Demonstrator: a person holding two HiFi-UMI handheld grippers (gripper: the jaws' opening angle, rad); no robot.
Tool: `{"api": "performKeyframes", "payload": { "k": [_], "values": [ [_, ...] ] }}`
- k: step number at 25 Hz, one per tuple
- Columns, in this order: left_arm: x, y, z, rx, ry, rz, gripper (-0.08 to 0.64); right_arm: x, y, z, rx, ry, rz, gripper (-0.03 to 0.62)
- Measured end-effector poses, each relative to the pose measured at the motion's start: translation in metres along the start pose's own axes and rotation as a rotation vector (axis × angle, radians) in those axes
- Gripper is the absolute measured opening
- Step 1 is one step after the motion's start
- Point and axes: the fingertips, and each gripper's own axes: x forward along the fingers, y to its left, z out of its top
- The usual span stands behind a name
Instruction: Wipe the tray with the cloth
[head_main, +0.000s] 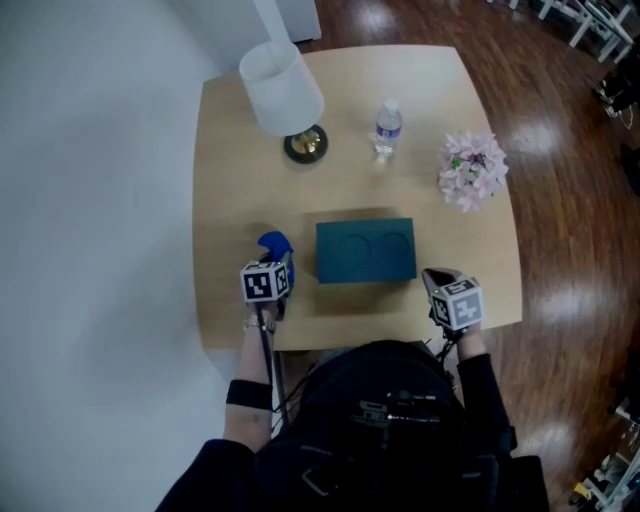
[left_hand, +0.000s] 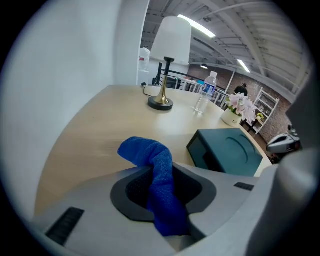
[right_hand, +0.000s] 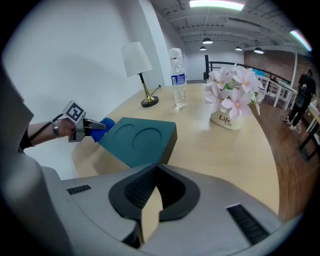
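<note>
On the table (head_main: 240, 190), teal tray (head_main: 366, 250), two round recesses, blue cloth (left_hand: 162, 190) pinched by left fingers (left_hand: 131, 194), right fingers (right_hand: 134, 192) closed

Tray (head_main: 366, 251): dark teal rect. slab w/ two shallow round recesses on top, flat on table (head_main: 235, 180), near front edge. Cloth (left_hand: 150, 150): blue, bunched into a roll, pinched in left gripper (left_hand: 162, 175), just left of tray, not touching it.
</note>
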Motion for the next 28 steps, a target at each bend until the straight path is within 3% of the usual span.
{"api": "performKeyframes", "payload": {
  "k": [6,11,14,16,20,24,28],
  "values": [
    [0.023,0.013,-0.013,-0.012,0.034,-0.021,0.113,-0.004,0.003,0.001,0.006,0.003,-0.011,0.006],
    [0.03,0.016,-0.022,-0.073,0.027,-0.038,0.153,-0.006,0.001,0.004,0.014,-0.008,-0.027,0.006],
    [0.031,0.015,-0.026,-0.116,0.021,-0.067,0.218,-0.009,0.0,0.006,0.013,-0.017,-0.041,0.006],
    [0.023,0.019,-0.024,-0.136,-0.002,-0.066,0.343,-0.013,-0.003,0.009,0.022,-0.036,-0.056,0.006],
    [-0.032,0.036,-0.012,-0.15,-0.108,-0.035,0.391,-0.027,-0.004,0.014,0.056,-0.077,-0.075,0.006],
    [-0.096,-0.013,-0.002,-0.035,-0.182,-0.176,0.339,-0.039,0.007,0.01,0.09,-0.091,-0.07,0.006],
    [-0.114,-0.086,-0.019,0.042,-0.156,-0.335,0.041,-0.043,0.037,-0.004,0.094,-0.081,-0.026,0.006]
  ]
}}
